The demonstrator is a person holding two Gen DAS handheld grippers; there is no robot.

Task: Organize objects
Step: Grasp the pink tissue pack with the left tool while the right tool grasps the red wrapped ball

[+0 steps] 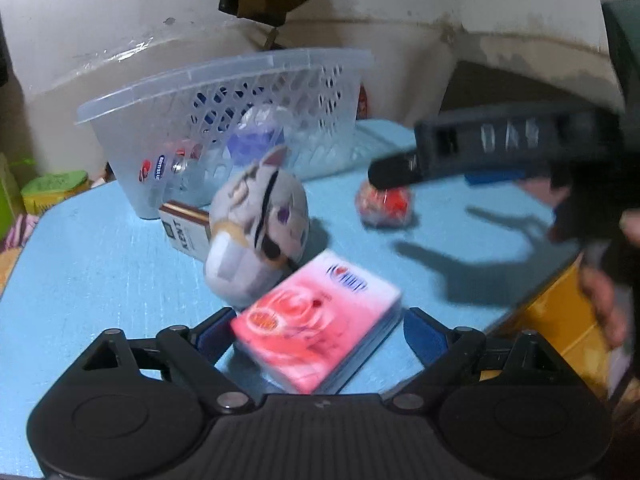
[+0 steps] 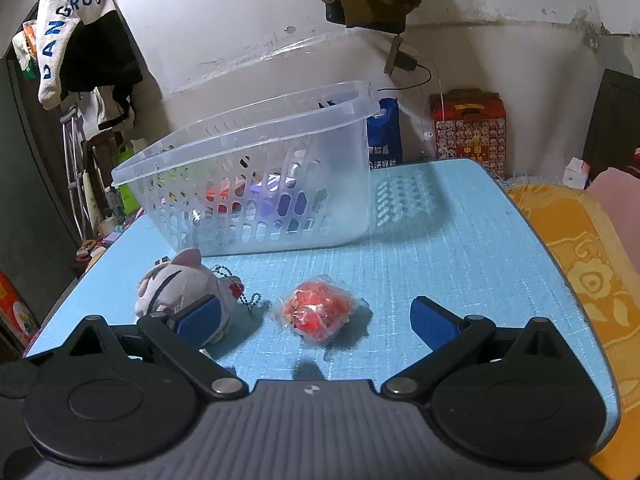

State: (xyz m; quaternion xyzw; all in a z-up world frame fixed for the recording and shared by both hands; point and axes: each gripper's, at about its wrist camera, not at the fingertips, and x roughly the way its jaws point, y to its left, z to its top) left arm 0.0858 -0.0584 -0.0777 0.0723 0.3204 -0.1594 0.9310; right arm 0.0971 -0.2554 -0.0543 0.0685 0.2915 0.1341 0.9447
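Note:
A pink tissue pack (image 1: 320, 320) lies on the blue table (image 1: 100, 272) between the wide-apart pads of my left gripper (image 1: 318, 330), which is open and not pressing on it. Behind it stands a grey plush toy (image 1: 256, 224), with a white box lettered KENT (image 1: 186, 230) to its left. A red item in clear wrap (image 1: 384, 204) lies further right, under the other gripper's finger. In the right wrist view my right gripper (image 2: 316, 316) is open around that red wrapped item (image 2: 318, 312), pads apart from it. The plush toy (image 2: 180, 284) sits beside its left finger.
A clear plastic basket (image 2: 256, 184) with several items inside stands at the back of the table (image 2: 460, 248). A yellow patterned cloth (image 2: 592, 280) lies off the right edge. A red gift box (image 2: 470, 128) and a blue bag (image 2: 384, 136) sit against the wall.

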